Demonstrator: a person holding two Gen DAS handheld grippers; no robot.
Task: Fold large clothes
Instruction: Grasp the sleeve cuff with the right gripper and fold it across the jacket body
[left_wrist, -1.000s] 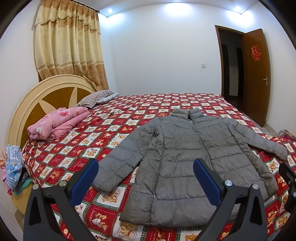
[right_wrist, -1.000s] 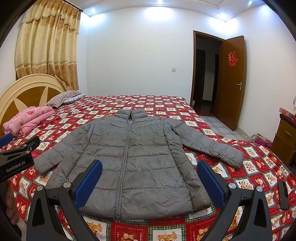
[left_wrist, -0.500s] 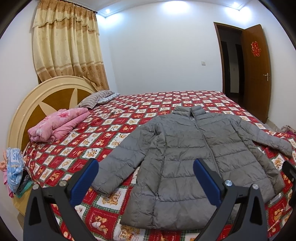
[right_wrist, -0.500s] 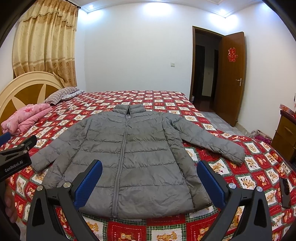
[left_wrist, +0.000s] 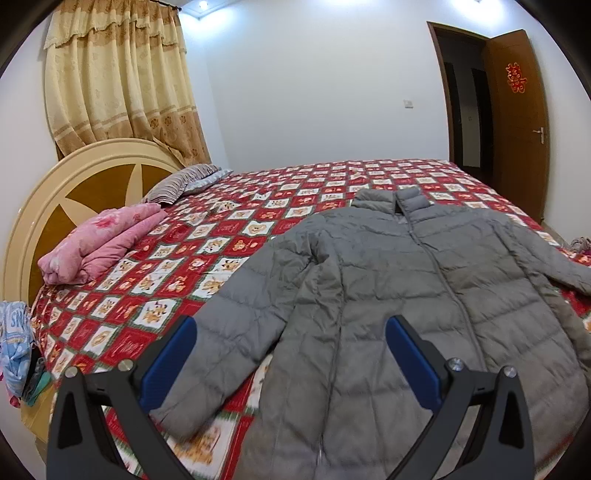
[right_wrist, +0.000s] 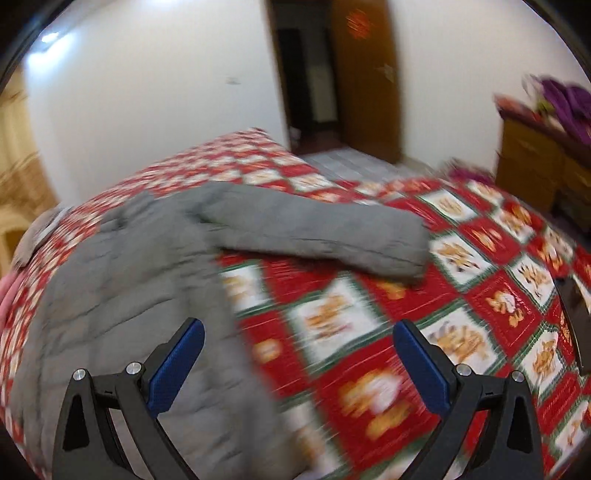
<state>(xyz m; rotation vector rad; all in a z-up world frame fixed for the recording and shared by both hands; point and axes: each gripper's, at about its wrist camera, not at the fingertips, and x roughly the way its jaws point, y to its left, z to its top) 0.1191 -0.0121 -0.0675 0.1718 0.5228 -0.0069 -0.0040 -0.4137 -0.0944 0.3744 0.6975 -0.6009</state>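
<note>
I see both my left gripper (left_wrist: 288, 354) and right gripper (right_wrist: 295, 354) spread wide, empty, above the jacket (left_wrist: 406, 295) lying flat on the bed (left_wrist: 184, 266).

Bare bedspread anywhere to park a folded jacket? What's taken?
Free: the bedspread beyond the jacket collar, toward the far wall, and the strip between the pink quilt and jacket sleeve. Also right of the other sleeve. Crowded: the headboard end, with quilt and pillows.
</note>
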